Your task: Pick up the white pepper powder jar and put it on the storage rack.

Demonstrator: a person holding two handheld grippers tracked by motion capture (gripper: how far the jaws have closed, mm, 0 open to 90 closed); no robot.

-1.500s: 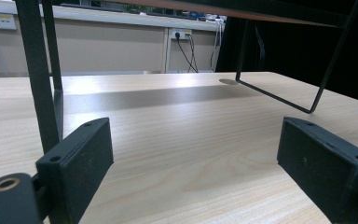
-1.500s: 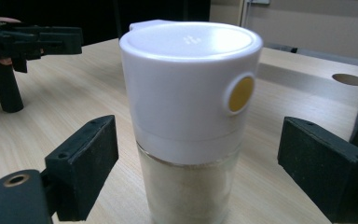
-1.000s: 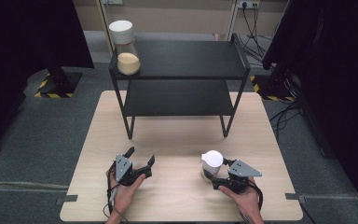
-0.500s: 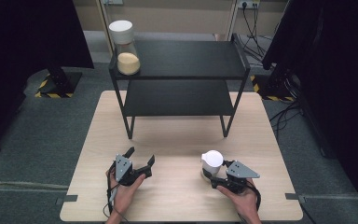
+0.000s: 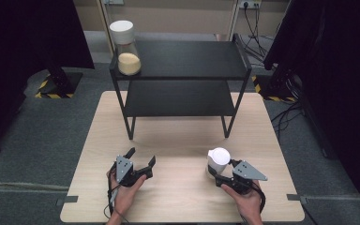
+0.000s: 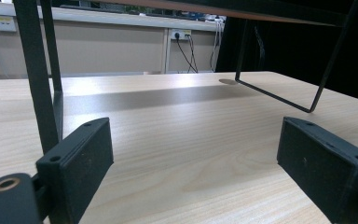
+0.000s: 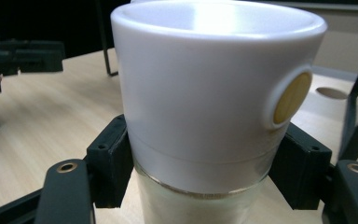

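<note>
A glass jar with a tall white lid (image 5: 218, 160) stands on the wooden table (image 5: 178, 136) at the front right. My right gripper (image 5: 215, 172) is shut on it. In the right gripper view both black pads press the jar (image 7: 205, 102) just below the lid, on the glass. A round wooden button sits on the side of the lid. At the front left, my left gripper (image 5: 141, 157) rests low over the table. It is open, and there is bare wood between its jaws (image 6: 193, 154).
A black two-level metal shelf (image 5: 183, 58) stands at the back of the table. A second white-lidded jar (image 5: 125, 47), holding pale yellow grains, sits on its top left corner. Its legs (image 6: 37, 79) rise close ahead of the left gripper. Dark curtains and cables surround the table.
The right gripper has shifted very slightly at the jar. The jar and the left gripper stay in place.
</note>
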